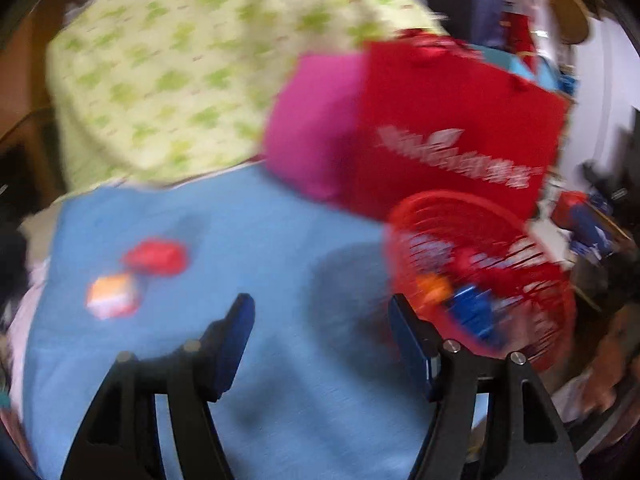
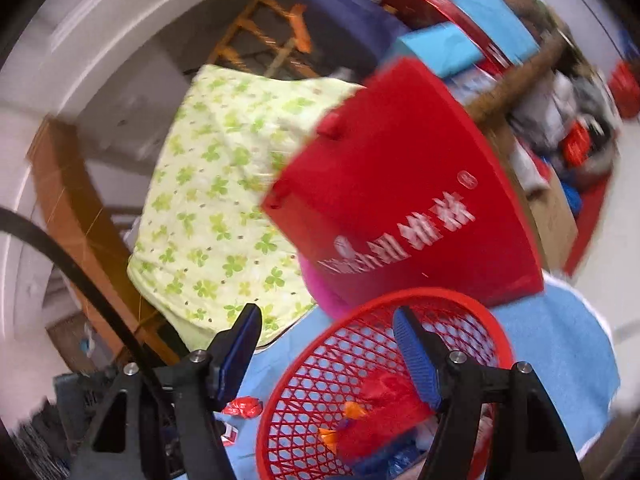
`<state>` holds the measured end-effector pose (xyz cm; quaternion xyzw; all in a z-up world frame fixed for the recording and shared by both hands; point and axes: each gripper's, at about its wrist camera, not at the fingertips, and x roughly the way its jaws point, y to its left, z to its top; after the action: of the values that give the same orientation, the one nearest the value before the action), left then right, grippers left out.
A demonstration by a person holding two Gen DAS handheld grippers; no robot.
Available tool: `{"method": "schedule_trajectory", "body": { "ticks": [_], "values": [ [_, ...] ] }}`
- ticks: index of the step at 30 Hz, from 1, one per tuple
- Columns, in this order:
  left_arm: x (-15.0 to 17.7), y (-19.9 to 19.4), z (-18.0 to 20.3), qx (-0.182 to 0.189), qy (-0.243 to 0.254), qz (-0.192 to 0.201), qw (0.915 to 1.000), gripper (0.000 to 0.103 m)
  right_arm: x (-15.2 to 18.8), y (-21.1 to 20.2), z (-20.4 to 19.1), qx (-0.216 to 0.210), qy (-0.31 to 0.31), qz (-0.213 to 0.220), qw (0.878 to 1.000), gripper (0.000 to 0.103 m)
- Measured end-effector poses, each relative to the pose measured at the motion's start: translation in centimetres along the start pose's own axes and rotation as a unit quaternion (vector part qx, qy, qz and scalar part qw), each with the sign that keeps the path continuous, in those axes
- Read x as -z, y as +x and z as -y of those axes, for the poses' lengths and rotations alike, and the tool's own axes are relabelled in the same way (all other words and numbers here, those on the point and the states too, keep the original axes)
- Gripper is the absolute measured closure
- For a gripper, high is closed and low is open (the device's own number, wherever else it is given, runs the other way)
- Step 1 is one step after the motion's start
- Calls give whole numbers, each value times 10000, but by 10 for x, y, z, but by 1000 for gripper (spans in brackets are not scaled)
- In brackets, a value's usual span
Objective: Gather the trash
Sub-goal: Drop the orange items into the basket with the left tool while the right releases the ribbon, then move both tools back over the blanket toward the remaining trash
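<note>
A red mesh basket (image 1: 552,300) stands on a blue cloth (image 1: 240,240) at the right; it also shows in the right wrist view (image 2: 320,360). It holds red, orange and blue wrappers (image 2: 380,412). A red wrapper (image 1: 156,257) and an orange-white wrapper (image 1: 112,294) lie on the cloth at the left. My left gripper (image 1: 322,312) is open and empty above the cloth, between the loose wrappers and the basket. My right gripper (image 2: 326,320) is open and empty over the basket's left rim. A red wrapper (image 2: 242,406) lies left of the basket.
A red bag with white lettering (image 1: 460,128) and a pink bag (image 1: 316,120) stand behind the basket. A green-patterned quilt (image 1: 180,60) lies folded at the back. Boxes and clutter (image 2: 560,140) fill the right side. A wooden frame (image 2: 72,208) stands at the left.
</note>
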<state>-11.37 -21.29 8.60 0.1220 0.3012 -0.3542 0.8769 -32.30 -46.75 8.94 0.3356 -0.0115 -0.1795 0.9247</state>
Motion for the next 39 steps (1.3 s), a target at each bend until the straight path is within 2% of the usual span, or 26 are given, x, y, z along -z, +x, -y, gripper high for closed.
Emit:
{"method": "schedule_trajectory", "body": {
  "ticks": [4,6,10,14,18,24,29,39],
  "values": [
    [36,-6,-60,-860,-338,-171,9956,33,13,-5,-36,-375,-710,133,9967,31],
    [56,-9,-94,-1273,-544,-301,9899,33,22,-6,-55,-653,-980,138,9929,31],
    [80,-14,-143,-1780,-931,-422,9787,33,41,-5,-89,-1147,-1383,60,9837,31],
    [96,-16,-174,-2143,-1211,-406,9684,33,71,6,-127,-1540,-1790,-268,9713,31],
    [108,-5,-186,-2255,-1325,-526,9638,33,106,29,-157,-1737,-1998,-977,9593,31],
    [106,1,-195,-2256,-1348,-526,9634,33,149,60,-179,-1566,-2235,-1769,9456,31],
    [105,6,-209,-2163,-1498,-566,9631,33,177,81,-178,-1313,-2331,-2124,9398,31],
    [88,46,-241,-2423,-1434,-588,9577,33,208,169,-187,-1030,-2102,-2814,9306,31]
  ]
}}
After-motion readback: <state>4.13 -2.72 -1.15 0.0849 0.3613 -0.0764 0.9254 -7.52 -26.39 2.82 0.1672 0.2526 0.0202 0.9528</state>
